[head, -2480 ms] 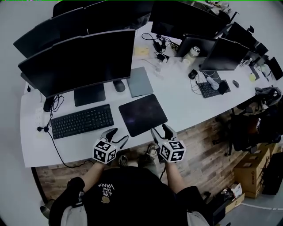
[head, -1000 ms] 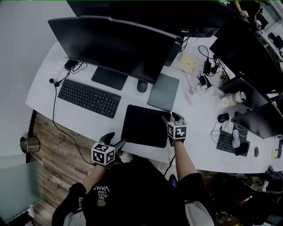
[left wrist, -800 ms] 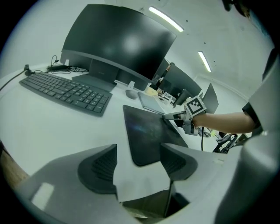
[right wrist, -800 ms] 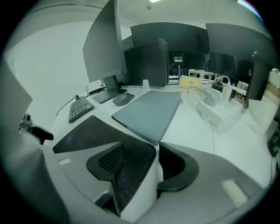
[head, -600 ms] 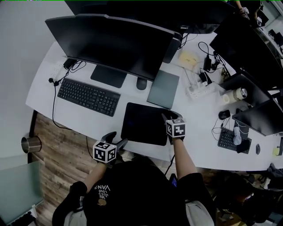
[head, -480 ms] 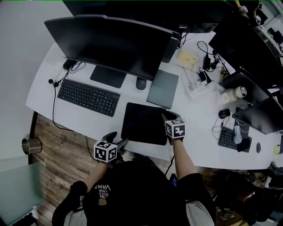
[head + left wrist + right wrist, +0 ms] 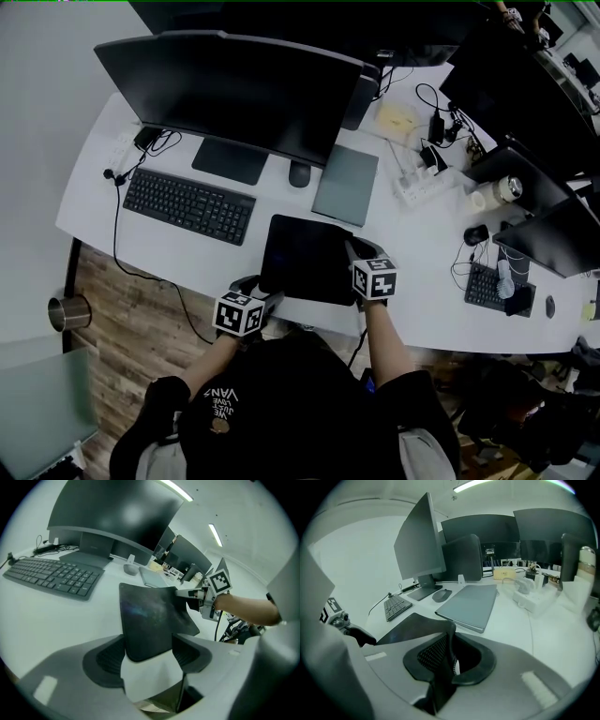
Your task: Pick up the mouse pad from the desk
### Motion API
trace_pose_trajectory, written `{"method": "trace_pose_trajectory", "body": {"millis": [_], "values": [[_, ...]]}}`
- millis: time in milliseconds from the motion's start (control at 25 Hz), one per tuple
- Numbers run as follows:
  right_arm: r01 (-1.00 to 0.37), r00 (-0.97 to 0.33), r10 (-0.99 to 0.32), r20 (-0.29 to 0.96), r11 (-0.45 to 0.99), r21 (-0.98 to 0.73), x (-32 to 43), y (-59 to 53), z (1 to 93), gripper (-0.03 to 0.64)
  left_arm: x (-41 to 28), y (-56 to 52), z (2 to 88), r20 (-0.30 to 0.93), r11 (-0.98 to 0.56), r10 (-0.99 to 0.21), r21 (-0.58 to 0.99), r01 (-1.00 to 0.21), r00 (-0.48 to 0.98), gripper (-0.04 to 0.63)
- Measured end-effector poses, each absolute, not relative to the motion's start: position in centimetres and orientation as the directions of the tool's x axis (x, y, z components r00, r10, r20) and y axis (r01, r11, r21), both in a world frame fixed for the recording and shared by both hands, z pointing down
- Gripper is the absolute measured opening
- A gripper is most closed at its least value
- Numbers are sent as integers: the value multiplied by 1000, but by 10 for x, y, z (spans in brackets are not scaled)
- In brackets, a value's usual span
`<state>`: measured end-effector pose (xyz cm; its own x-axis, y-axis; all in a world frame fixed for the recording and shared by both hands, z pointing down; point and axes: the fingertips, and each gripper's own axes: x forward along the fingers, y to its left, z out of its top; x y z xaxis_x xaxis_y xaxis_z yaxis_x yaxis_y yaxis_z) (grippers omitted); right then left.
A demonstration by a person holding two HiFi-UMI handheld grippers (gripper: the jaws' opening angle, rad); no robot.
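Note:
The black mouse pad (image 7: 305, 258) lies on the white desk (image 7: 187, 258) in front of the big monitor, its right edge curled up off the surface. My right gripper (image 7: 356, 251) is closing on that raised edge; in the right gripper view the pad (image 7: 408, 625) runs between the jaws of the right gripper (image 7: 451, 645) and is pinched there. My left gripper (image 7: 261, 289) is at the pad's near left corner. In the left gripper view the left gripper (image 7: 149, 651) stands open with the pad's corner (image 7: 150, 616) between its fingers.
A black keyboard (image 7: 187, 206) lies left of the pad, with a mouse (image 7: 298, 174) and a closed grey laptop (image 7: 345, 185) behind it. A large monitor (image 7: 234, 89) stands at the back. Cables and a power strip (image 7: 422, 183) crowd the right. The desk's front edge runs just under both grippers.
The right gripper's jaws have come together on the pad's right edge and raised it. The left gripper has moved forward and right, up to the pad's near left corner.

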<state>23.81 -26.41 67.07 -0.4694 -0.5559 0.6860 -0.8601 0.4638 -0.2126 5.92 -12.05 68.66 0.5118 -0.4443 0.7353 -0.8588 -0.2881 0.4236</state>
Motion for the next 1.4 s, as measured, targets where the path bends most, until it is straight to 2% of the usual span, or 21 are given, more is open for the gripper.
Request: {"method": "trace_pose_trajectory", "body": {"millis": [280, 400, 720, 1080, 1400], "values": [[-874, -458, -584, 670, 431, -223, 240, -254, 665, 51, 62, -129, 689, 758, -266, -447, 394, -880, 475, 282], [-879, -452, -594, 665, 424, -218, 241, -251, 662, 49, 67, -131, 692, 759, -262, -425, 418, -870, 493, 184], [-901, -410, -633, 657, 394, -182, 253, -241, 645, 46, 72, -135, 675, 699, -271, -433, 501, -822, 569, 81], [-941, -334, -713, 617, 290, -175, 270, -212, 609, 41, 74, -137, 641, 606, -418, -430, 523, -743, 669, 57], [-968, -247, -809, 533, 183, -171, 268, -180, 559, 40, 67, -135, 607, 525, -537, -403, 527, -659, 749, 52]]}}
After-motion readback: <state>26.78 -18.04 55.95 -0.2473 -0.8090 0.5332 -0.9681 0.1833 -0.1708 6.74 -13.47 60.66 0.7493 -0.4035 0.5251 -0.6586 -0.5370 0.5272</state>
